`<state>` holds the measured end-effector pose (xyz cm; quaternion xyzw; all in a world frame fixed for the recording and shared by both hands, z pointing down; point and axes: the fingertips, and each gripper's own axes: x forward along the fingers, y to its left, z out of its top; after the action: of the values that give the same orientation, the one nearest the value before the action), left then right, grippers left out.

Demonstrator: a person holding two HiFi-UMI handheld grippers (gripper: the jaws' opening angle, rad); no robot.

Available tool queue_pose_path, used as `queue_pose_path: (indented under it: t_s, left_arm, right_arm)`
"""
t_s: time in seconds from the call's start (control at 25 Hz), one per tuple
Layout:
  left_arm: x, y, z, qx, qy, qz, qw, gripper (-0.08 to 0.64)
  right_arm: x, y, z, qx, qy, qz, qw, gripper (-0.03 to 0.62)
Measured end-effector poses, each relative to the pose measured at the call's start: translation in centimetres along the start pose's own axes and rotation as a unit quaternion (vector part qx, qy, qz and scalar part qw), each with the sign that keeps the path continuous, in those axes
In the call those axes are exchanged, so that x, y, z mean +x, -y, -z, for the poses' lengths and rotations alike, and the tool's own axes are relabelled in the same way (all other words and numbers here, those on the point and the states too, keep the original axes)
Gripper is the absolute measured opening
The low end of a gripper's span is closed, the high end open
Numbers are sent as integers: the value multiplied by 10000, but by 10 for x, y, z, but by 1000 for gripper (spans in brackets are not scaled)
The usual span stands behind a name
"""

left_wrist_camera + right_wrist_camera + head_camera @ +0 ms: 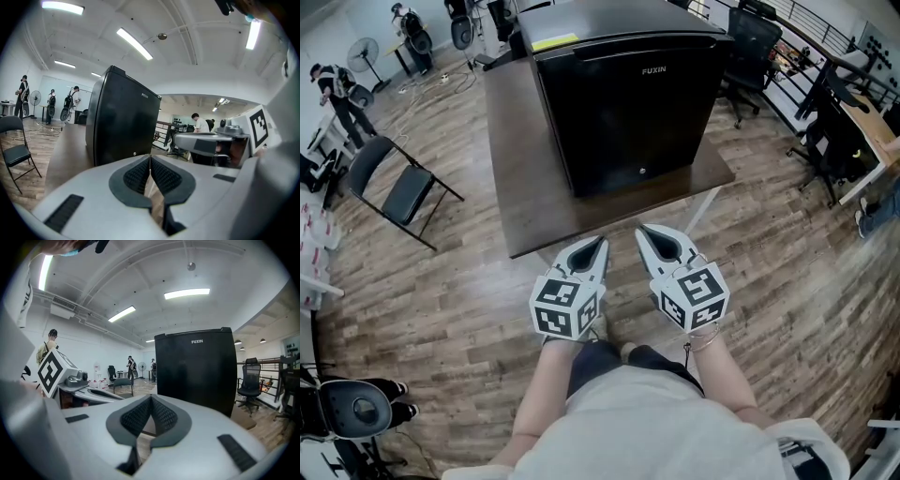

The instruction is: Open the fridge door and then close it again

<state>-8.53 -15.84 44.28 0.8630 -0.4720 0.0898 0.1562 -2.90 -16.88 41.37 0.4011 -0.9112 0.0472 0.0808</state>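
A small black fridge (623,94) stands on a dark brown table (517,178), its door shut and facing me. It also fills the middle of the left gripper view (124,122) and the right gripper view (196,366). My left gripper (602,242) hangs just short of the table's near edge, shut with nothing in it. Beside it my right gripper (641,230) is likewise shut and empty. Both point at the fridge from a distance and touch nothing.
A black folding chair (398,187) stands on the wood floor to the left of the table. Office chairs (750,52) and desks (862,112) crowd the right side. People (337,94) stand far off at the back left.
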Motion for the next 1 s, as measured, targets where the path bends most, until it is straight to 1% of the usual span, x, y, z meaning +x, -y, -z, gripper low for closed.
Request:
queue_pose_path:
  t_s: [0.16,0.4,0.64,0.84,1.0]
  left_arm:
    - [0,0,-3,13,38,35,10000,11]
    - [0,6,-5,60,40,85,9999,9]
    - [4,6,0,55,-89,133,9999,9]
    - [3,-2,1,8,-102,79,9999,9]
    - [5,-3,4,3,-165,114,9998,9]
  right_arm:
    - [1,2,-1,2,-11,9,10000,-2]
    - [0,-3,2,-238,-121,-2,9996,-2]
    - [4,-5,13,-183,-253,-32,9995,-2]
    - [8,-4,14,-75,-286,-43,9996,-2]
    - [9,-6,15,-23,-318,-51,9995,-2]
